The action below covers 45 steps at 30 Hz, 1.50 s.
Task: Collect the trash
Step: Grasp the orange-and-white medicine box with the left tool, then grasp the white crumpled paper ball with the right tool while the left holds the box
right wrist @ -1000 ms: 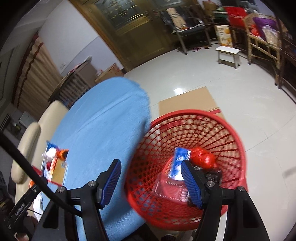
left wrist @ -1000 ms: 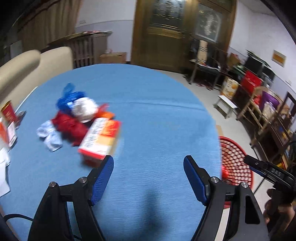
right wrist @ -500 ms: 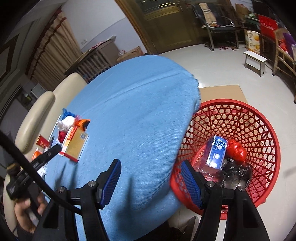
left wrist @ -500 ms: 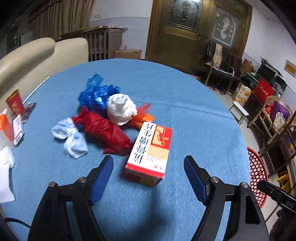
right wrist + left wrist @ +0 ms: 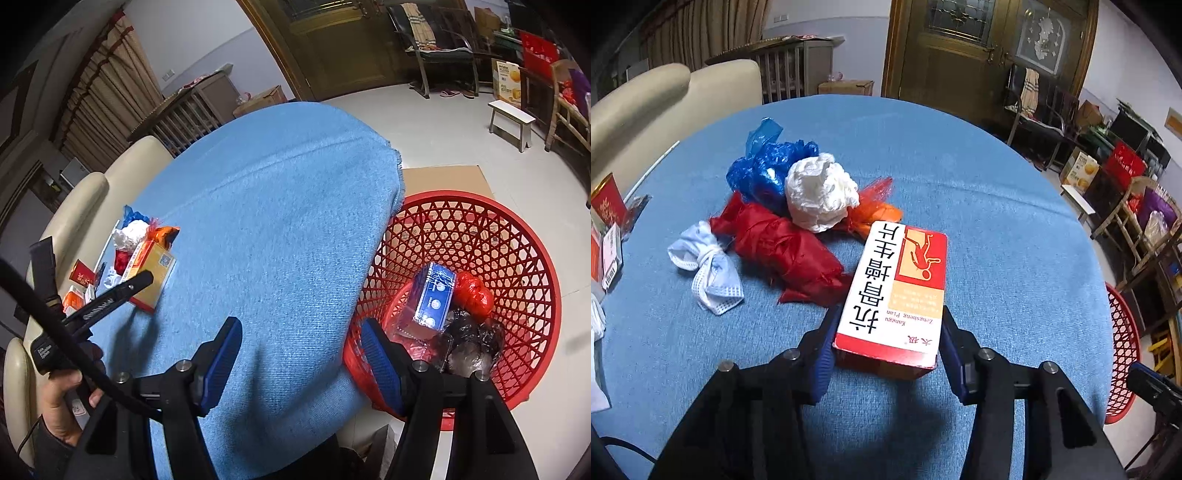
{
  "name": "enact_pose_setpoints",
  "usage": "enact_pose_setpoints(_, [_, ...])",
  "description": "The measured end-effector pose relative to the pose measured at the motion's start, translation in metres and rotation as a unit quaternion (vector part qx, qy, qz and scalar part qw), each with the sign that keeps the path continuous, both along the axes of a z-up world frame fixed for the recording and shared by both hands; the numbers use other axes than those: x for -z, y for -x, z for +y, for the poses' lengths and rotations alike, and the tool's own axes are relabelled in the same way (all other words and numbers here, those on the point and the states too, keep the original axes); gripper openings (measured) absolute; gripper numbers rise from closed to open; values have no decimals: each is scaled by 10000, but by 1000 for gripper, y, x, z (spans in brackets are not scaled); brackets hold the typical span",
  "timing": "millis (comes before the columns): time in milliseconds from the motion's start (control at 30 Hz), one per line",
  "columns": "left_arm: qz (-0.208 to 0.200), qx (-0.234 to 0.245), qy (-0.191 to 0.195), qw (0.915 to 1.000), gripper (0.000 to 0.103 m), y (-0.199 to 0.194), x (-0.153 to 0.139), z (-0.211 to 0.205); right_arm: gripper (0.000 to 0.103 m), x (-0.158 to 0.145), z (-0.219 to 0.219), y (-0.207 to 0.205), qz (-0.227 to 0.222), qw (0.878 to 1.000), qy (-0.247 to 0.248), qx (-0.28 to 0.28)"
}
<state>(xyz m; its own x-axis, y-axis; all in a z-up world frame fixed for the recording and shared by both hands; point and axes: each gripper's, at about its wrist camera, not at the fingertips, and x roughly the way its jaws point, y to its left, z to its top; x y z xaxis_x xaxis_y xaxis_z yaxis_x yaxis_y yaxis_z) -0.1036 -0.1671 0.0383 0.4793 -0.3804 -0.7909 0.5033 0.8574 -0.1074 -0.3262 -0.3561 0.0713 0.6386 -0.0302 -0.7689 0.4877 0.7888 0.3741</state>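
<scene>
A red-and-white medicine box (image 5: 897,288) lies on the blue tablecloth (image 5: 997,221). My left gripper (image 5: 888,317) is closing on the box's near end, and both blue pads touch its sides. Behind the box lies a pile: a white paper ball (image 5: 820,192), a blue plastic bag (image 5: 764,166), a red bundle (image 5: 783,251), an orange wrapper (image 5: 879,210) and a face mask (image 5: 705,266). My right gripper (image 5: 301,328) is open and holds nothing, over the table's edge beside the red basket (image 5: 517,258). The basket holds a blue box (image 5: 434,295) and a red bundle (image 5: 472,295).
A cream sofa (image 5: 665,103) runs along the table's far left side. A red can (image 5: 605,203) and small packets sit at the left edge. The basket stands on cardboard (image 5: 443,181) on the tiled floor. A white stool (image 5: 511,118) is further off.
My left gripper moved in over the medicine box and its jaws narrowed around it. My right gripper swung from above the basket to the table's edge, then stayed still.
</scene>
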Motion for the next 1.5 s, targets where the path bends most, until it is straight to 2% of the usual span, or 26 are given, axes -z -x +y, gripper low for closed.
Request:
enact_pose_setpoints(467, [-248, -348, 386, 9983, 51, 35, -26, 59, 70, 1, 14, -6, 50, 9998, 32, -208])
enact_pose_setpoints(667, [-435, -783, 350, 9954, 51, 40, -36, 86, 70, 3, 21, -9, 81, 9995, 26, -310])
enact_pose_setpoints(1033, [-508, -1596, 165, 9857, 51, 28, -30, 129, 70, 2, 32, -21, 123, 9985, 69, -526])
enact_pose_setpoints(1267, [-459, -1860, 131, 9814, 51, 26, -24, 143, 70, -6, 45, -43, 68, 9966, 152, -801])
enact_pose_setpoints(1500, [-440, -1947, 130, 9798, 51, 24, -21, 150, 70, -24, 71, -86, -152, 9915, 251, -1269])
